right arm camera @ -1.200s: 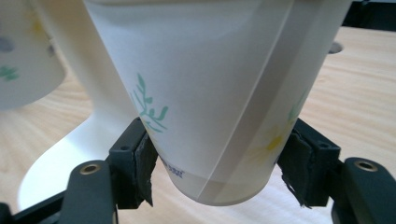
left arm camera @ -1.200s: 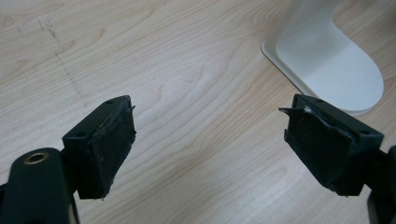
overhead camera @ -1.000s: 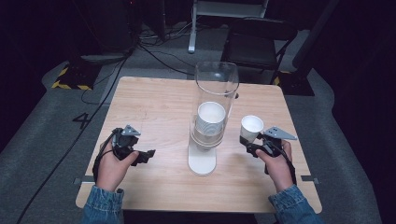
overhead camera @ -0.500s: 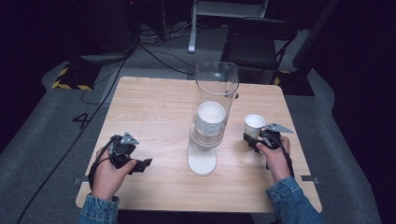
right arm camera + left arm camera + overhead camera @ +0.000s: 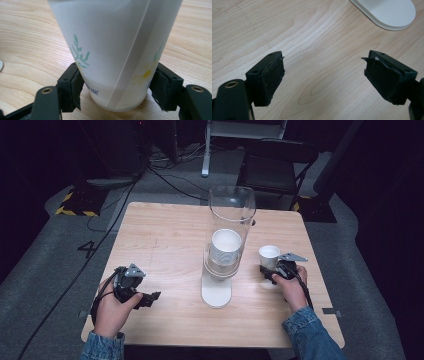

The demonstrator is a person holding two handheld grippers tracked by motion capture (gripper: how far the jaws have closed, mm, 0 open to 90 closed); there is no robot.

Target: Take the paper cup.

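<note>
The landmark is the clear cup dispenser [image 5: 227, 247], standing upright at the middle of the wooden table [image 5: 165, 235] on a white oval base [image 5: 216, 292]. A stack of white cups [image 5: 226, 245] sits inside its transparent tube.

Left of the dispenser, near the table's front edge, the person's left hand [image 5: 111, 307] holds the left gripper [image 5: 152, 297], which points toward the white base and lies well apart from it. In the left gripper view the 2 black jaws are spread wide, with bare wood grain between the pads [image 5: 270, 77] and nothing gripped. The rounded end of the white base [image 5: 387, 12] shows at the upper right of that view.

Right of the dispenser, the right hand [image 5: 292, 290] holds the right gripper [image 5: 266, 271] low over the table. 1 white paper cup [image 5: 269, 256] stands upright just beside the dispenser's right side, apart from it, with its open mouth up. In the right gripper view this paper cup [image 5: 115, 50], printed with a green sprig and a yellow flower, stands between the 2 jaws near its bottom. Both pads [image 5: 76, 90] lie at the cup's lower wall, one on each side; the jaws are closed in against the cup, and the cup's bottom rests at the table surface.
</note>
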